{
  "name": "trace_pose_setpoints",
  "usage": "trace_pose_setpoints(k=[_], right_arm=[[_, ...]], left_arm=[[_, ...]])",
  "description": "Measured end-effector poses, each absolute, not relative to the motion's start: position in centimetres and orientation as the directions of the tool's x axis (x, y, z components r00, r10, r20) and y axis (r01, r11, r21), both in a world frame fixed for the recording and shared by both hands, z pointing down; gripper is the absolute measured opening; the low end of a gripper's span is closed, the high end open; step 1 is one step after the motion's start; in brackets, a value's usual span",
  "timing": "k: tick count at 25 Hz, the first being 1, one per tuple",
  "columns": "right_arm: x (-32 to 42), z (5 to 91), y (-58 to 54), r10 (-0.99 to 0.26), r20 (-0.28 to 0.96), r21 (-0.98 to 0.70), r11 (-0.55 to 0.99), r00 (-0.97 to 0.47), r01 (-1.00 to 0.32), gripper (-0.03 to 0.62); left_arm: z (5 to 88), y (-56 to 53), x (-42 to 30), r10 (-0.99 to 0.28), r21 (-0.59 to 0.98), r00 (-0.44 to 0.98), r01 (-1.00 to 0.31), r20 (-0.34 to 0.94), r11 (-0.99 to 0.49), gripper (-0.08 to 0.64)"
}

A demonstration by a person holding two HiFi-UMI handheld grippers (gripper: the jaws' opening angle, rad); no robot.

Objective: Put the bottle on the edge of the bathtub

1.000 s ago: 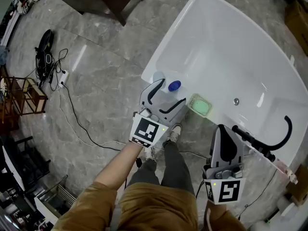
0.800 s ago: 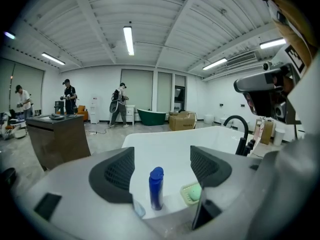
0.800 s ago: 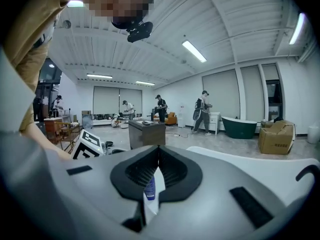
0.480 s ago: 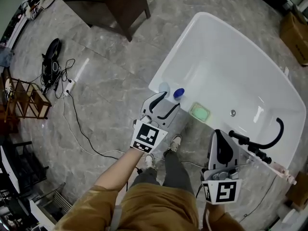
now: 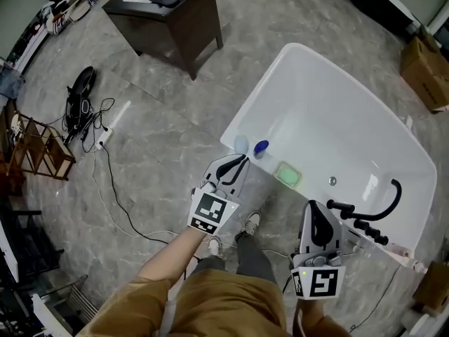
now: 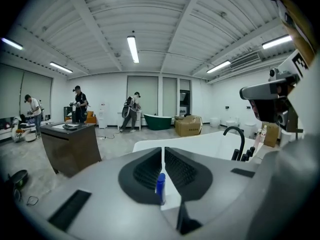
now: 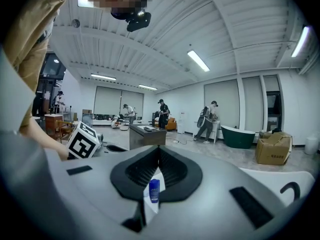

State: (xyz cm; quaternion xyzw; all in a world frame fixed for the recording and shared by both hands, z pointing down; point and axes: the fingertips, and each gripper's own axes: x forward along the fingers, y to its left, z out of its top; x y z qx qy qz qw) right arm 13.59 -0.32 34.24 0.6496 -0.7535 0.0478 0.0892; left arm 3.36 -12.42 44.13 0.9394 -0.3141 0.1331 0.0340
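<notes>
A small blue bottle (image 5: pixel 261 147) stands upright on the near edge of the white bathtub (image 5: pixel 365 118). It also shows through the slit under the jaws as the bottle (image 6: pixel 160 188) in the left gripper view and the bottle (image 7: pixel 154 190) in the right gripper view. My left gripper (image 5: pixel 240 161) hangs just short of it, apart from it; its jaws are closing, almost together, with nothing between them. My right gripper (image 5: pixel 317 206) is held lower right by the tub's side, its jaws together and empty.
A pale round object (image 5: pixel 240 144) and a green soap dish (image 5: pixel 287 175) sit on the tub edge beside the bottle. A black faucet (image 5: pixel 382 201) stands at the tub's right end. A dark table (image 5: pixel 168 9), floor cables (image 5: pixel 88 111) and a wooden rack (image 5: pixel 35 146) lie left.
The left gripper's jaws stood wide by the bottle and have come together; the gripper has drawn back from it. The bottle stays on the tub edge. The head view has lifted.
</notes>
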Motion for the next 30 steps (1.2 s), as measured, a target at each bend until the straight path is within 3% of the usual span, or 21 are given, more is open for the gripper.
trace_pose_setpoints(k=[16,30], right_arm=[[11.3,30.7,2.3,-0.979,0.162,0.089,0.141,-0.125,-0.986,0.006],[10.4,26.7,2.7,-0.984,0.102,0.127,0.155,-0.143,-0.980,0.006]], left_arm=[[37.2,-8.3,-0.5,-0.583,-0.045,0.786,-0.588,0.206,-0.808,0.008],[27.4,-4.6,-5.7,-0.625,-0.065,0.777,-0.622,0.071,-0.780,0.008]])
